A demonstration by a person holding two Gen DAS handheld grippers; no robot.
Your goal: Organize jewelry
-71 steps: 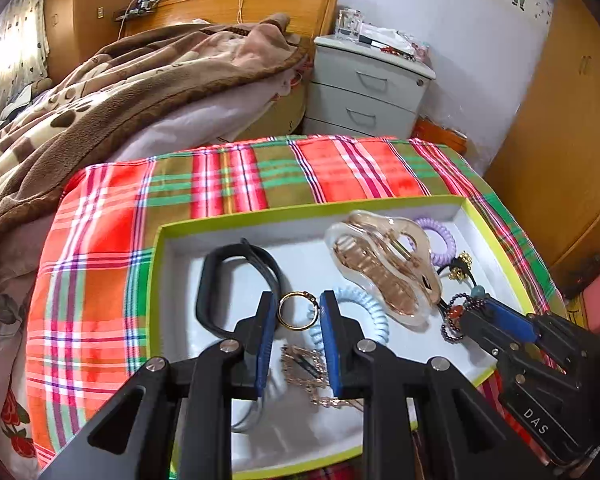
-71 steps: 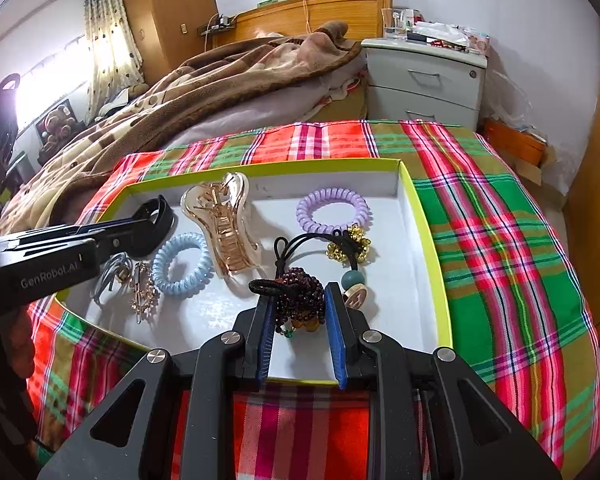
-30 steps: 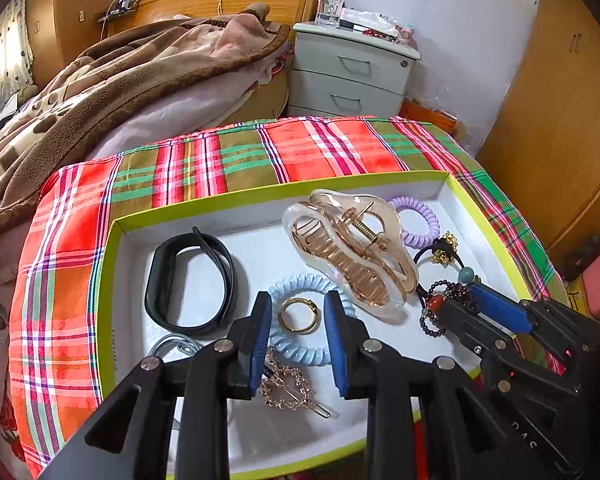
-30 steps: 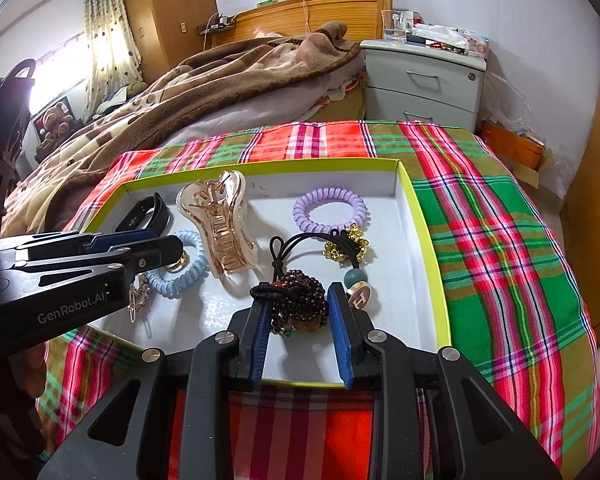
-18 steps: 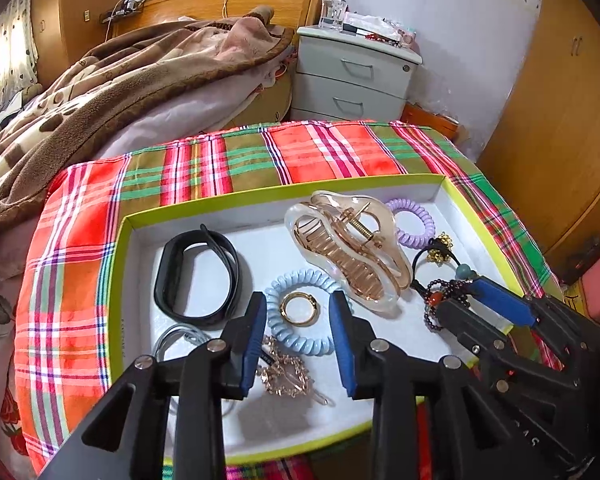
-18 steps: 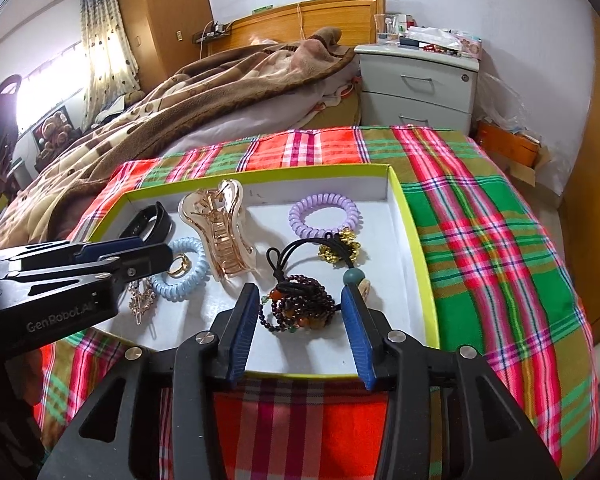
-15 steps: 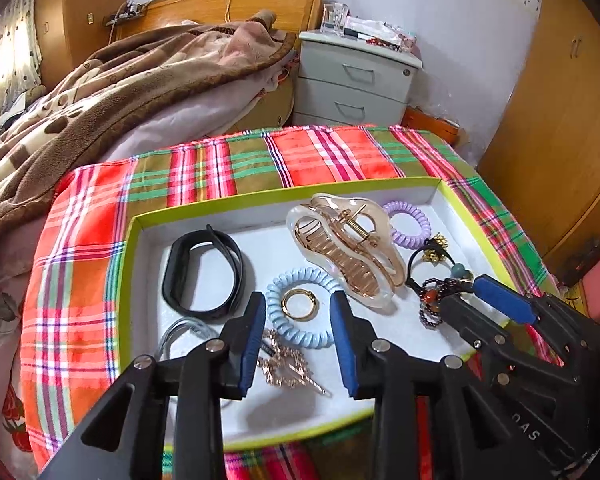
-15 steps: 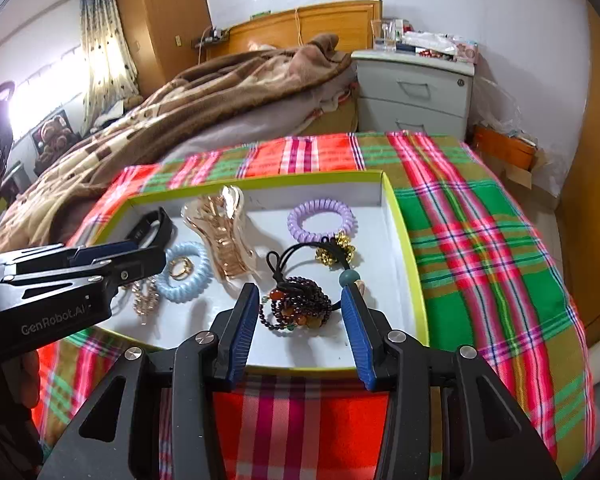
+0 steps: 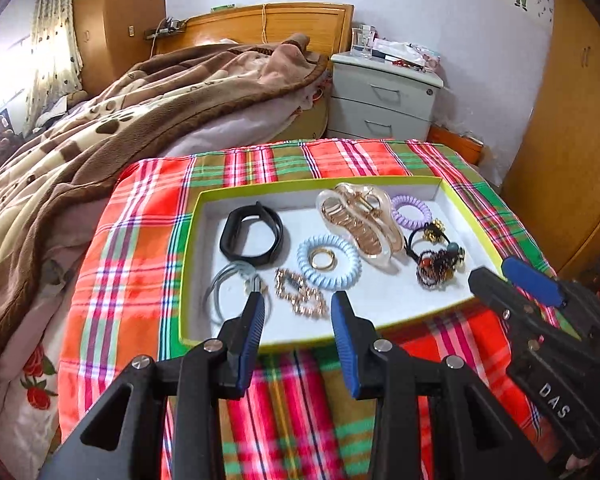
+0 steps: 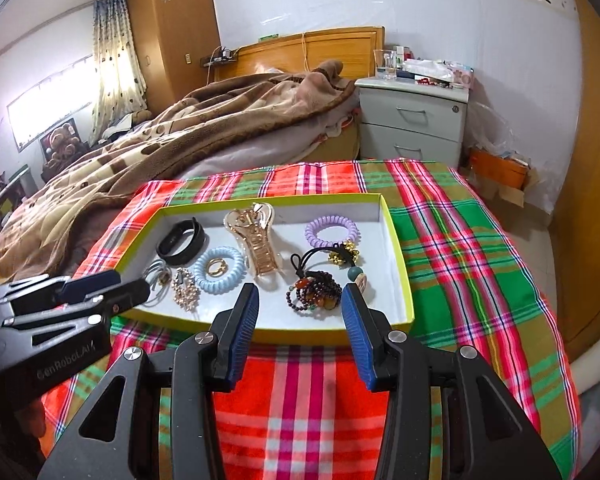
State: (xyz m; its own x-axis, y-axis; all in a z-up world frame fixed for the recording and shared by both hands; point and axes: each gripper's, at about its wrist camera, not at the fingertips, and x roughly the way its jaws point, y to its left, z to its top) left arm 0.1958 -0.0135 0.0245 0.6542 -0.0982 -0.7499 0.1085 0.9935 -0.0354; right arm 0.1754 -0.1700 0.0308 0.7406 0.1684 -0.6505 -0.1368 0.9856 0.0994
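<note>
A white tray [image 10: 396,280] with lime-green rim sits on the plaid cloth [image 10: 460,240], holding a gold claw clip [image 10: 256,240], coil ties, a black band [image 9: 252,236] and a beaded bracelet [image 10: 314,292]. Both the left gripper [image 9: 298,312] and right gripper [image 10: 300,304] hang released and empty over its near edge, jaws having just been opening; bare cloth lies to the right

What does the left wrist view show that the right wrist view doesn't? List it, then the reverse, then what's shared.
Left wrist only: the right gripper from its side.
Right wrist only: the left gripper from its side, the teddy bear, the window.
Both: the tray, hair claw, gold ring, bead bracelet, nightstand.
</note>
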